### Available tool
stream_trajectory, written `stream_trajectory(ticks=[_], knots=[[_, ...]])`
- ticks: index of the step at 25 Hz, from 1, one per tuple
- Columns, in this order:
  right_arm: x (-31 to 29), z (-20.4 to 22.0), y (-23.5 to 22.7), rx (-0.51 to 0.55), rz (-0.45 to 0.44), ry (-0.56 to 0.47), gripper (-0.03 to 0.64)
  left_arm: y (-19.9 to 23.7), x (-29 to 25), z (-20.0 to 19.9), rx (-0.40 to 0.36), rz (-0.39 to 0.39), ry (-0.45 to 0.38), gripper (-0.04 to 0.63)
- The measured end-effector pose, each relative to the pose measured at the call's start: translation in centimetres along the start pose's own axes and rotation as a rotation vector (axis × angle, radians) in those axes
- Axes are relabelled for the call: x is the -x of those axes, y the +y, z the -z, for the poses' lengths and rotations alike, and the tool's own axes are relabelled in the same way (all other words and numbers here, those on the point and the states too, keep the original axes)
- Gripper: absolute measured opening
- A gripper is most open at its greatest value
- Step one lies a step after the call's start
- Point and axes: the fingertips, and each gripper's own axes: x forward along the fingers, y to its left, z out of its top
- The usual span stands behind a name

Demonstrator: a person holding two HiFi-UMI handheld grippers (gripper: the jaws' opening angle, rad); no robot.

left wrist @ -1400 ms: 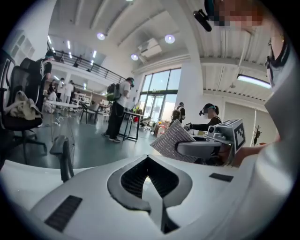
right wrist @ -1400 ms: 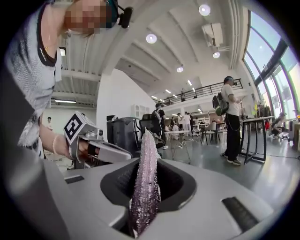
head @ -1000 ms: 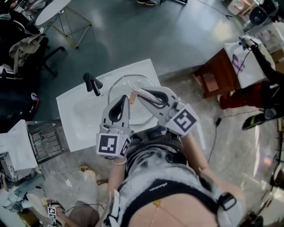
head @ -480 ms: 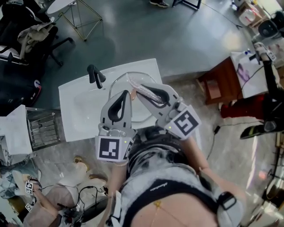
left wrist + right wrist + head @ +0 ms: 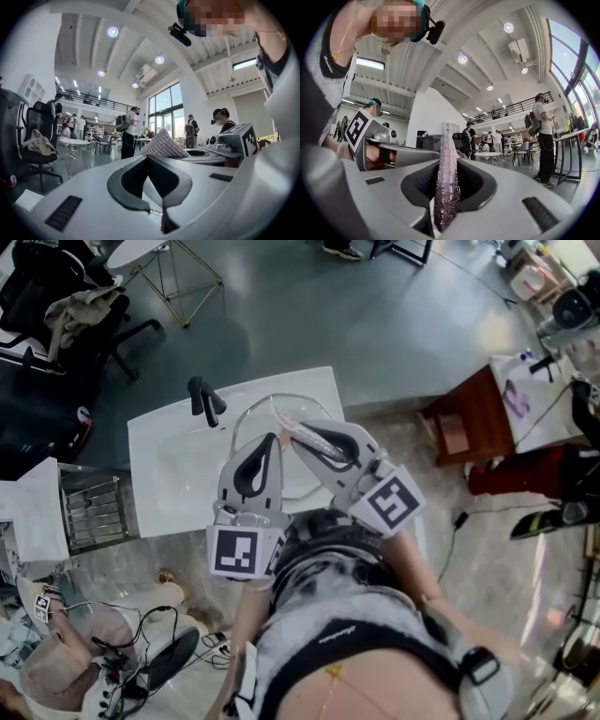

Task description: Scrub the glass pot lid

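In the head view a round glass pot lid [image 5: 255, 405] sits over the basin of a white sink [image 5: 169, 465]. My right gripper [image 5: 295, 430] reaches in from the right, shut on a glittery scrub cloth [image 5: 279, 416]. The right gripper view shows the cloth [image 5: 446, 187] edge-on between the jaws of the right gripper [image 5: 446, 160]. My left gripper [image 5: 272, 437] points at the same spot, tips almost touching the right one. In its own view the left gripper [image 5: 149, 156] has its jaws closed tip to tip. The cloth [image 5: 161, 144] rises just beyond them. Whether the left tips pinch anything is hidden.
A black faucet [image 5: 206, 399] stands at the sink's back left. A metal rack [image 5: 89, 512] lies left of the sink and a brown cabinet [image 5: 459, 423] stands to the right. A person crouches among cables at the lower left [image 5: 66, 671]. Several people stand in the hall beyond.
Both grippers keep the same pose over the lid. The head view has drifted slightly, and the person at the lower left has moved further into the picture.
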Motion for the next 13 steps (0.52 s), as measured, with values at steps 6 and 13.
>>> stream_trajectory(ticks=[6, 13], knots=[[0.38, 0.31, -0.15, 0.005, 0.002, 0.009, 0.078, -0.51, -0.41, 0.28, -0.006, 0.011, 0.009, -0.009], [0.43, 0.68, -0.2, -0.005, -0.012, 0.022, 0.078, -0.61, -0.73, 0.52, -0.004, 0.011, 0.019, -0.009]])
